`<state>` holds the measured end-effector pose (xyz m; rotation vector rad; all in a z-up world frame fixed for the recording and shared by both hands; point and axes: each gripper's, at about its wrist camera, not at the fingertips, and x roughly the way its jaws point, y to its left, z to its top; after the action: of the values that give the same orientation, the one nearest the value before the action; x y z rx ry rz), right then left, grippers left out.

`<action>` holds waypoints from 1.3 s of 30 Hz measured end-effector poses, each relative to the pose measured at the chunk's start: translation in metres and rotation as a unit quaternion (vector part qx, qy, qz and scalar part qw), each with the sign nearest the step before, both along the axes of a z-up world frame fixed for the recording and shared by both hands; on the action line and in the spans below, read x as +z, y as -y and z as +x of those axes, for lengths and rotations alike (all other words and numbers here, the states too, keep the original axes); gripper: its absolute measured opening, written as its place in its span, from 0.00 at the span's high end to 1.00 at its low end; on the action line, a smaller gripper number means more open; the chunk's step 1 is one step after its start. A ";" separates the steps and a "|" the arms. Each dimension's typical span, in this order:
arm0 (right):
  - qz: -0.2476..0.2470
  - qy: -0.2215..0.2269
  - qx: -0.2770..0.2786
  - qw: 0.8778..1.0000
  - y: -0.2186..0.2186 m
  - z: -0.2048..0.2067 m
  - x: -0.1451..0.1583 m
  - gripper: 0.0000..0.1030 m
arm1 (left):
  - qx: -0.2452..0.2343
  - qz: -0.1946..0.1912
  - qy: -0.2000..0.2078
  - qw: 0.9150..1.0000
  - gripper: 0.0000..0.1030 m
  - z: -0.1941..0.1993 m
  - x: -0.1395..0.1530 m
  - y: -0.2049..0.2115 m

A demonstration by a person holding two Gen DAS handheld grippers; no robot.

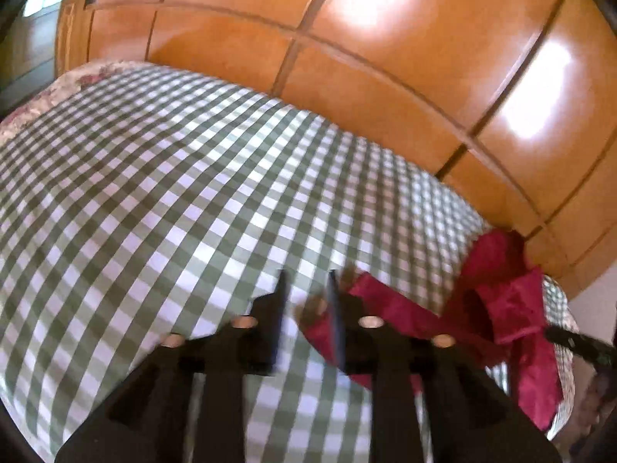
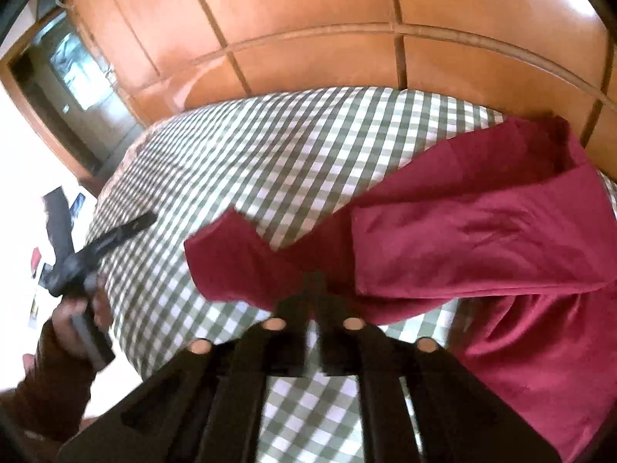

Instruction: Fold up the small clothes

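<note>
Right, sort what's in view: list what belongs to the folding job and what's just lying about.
Belongs to the job:
red garment
checked bedcover it lies on
left gripper
right gripper

Just there:
wooden wardrobe doors
flowered fabric at the bed's far corner
doorway

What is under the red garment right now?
The red garment lies on the green-and-white checked cloth, which shows all round it. Whatever the fabric covers beneath its folds is hidden, as is the far edge by the wooden panels.

Garment (image 2: 482, 239) on bed (image 2: 270, 146) (right side)
</note>
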<state>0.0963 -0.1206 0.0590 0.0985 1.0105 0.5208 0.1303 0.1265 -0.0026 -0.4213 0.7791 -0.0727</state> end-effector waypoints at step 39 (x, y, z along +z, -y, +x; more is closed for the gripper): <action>0.381 -0.118 -0.162 0.903 0.278 -0.197 -0.084 0.69 | -0.391 -0.266 -0.168 0.865 0.19 -0.013 -0.058 0.360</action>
<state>-0.1007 -0.3981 -0.0246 1.0355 0.9481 0.5788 0.1170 -0.2332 -0.0607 -0.6240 1.2453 -1.0203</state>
